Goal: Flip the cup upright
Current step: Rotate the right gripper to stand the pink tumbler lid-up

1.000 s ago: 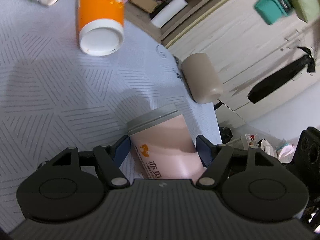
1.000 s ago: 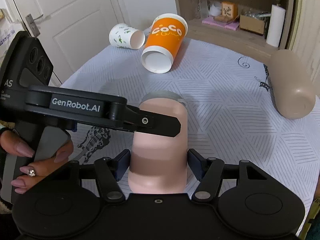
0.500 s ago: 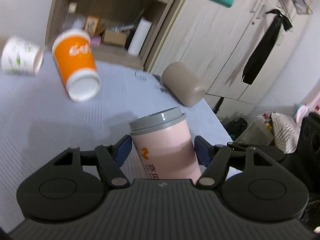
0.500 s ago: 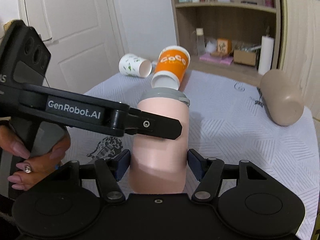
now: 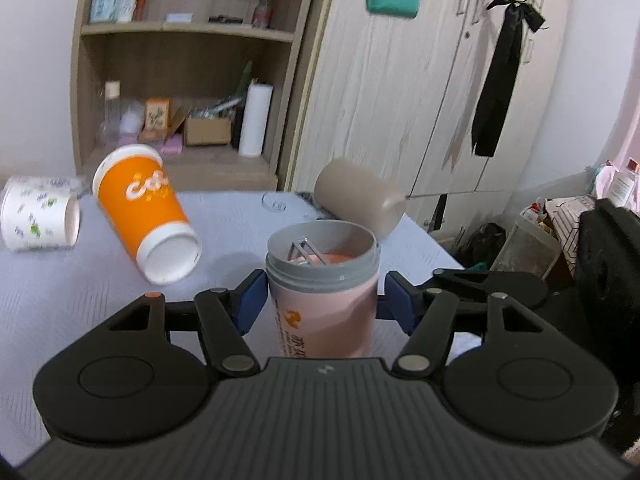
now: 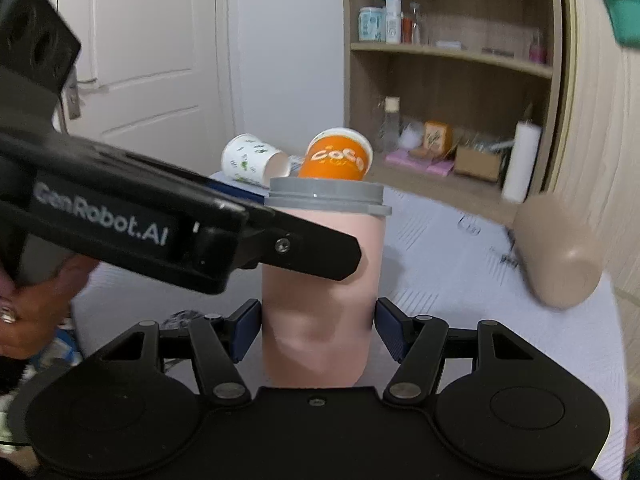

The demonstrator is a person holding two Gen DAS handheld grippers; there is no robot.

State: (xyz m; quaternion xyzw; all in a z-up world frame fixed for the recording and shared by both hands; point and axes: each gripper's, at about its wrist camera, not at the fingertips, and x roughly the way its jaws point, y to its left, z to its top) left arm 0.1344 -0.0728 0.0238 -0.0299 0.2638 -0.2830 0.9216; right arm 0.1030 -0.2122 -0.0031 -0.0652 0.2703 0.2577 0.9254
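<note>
A pink cup (image 5: 324, 312) with a grey rim stands nearly upright between both grippers, its open mouth up, a metal whisk inside. My left gripper (image 5: 322, 304) is shut on its sides. My right gripper (image 6: 318, 328) is shut on the same pink cup (image 6: 320, 320) lower down. The left gripper's finger (image 6: 280, 248) crosses in front of the cup in the right wrist view.
On the patterned tablecloth (image 5: 60, 300) lie an orange cup (image 5: 148, 220), a white printed cup (image 5: 38, 220) and a beige tumbler (image 5: 360, 204), all on their sides. They also show in the right wrist view: orange (image 6: 336, 156), white (image 6: 254, 158), beige (image 6: 560, 252). Shelves and cupboards stand behind.
Both grippers have tilted the pink cup from leaning away to nearly upright; its mouth now faces up. The views have swung up toward the shelves.
</note>
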